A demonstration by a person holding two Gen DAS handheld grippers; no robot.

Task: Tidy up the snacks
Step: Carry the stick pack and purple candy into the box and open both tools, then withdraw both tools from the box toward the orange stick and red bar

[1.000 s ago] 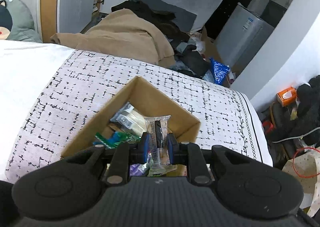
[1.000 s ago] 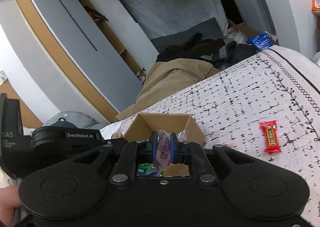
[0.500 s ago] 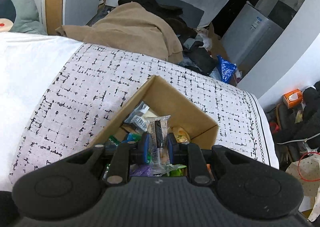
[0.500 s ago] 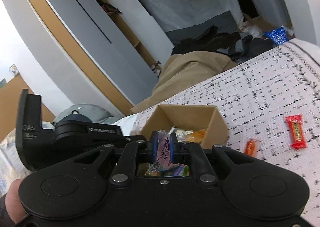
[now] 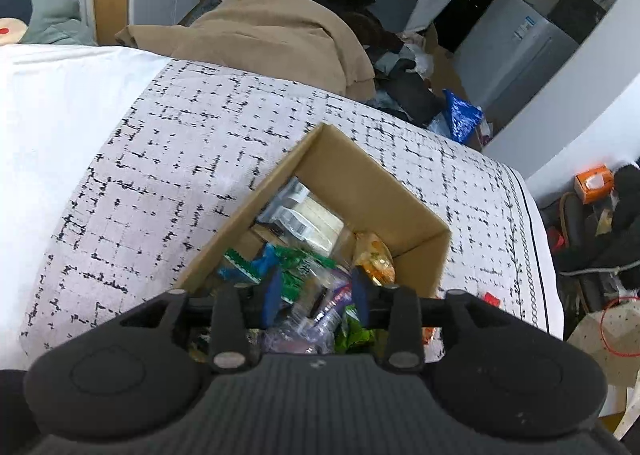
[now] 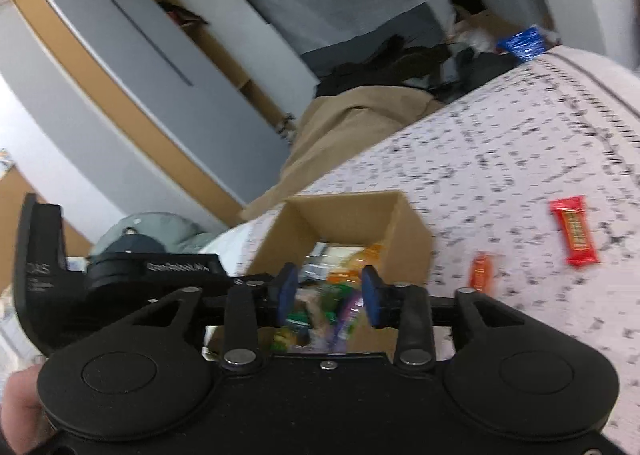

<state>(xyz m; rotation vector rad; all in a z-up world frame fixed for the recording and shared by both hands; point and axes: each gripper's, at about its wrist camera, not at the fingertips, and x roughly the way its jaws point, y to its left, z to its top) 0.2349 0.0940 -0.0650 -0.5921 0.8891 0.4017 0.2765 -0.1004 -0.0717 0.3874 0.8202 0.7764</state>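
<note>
Covering the bed, a black-flecked white quilt (image 5: 192, 159) under a cardboard box (image 5: 372, 183)

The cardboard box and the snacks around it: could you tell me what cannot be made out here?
- Near part of the cardboard box, both views: hidden behind the gripper bodies.
- Snacks inside, right wrist view: motion-blurred.
- Small orange packet and red bar, right wrist view: print unreadable.
- Left wrist view: those two largely hidden behind the left gripper.

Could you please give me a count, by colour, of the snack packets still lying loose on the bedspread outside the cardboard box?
Red packets: 1
Orange packets: 1
Total: 2, both to the right of the cardboard box in the right wrist view. Both tools, left and right, hang open over the box.
</note>
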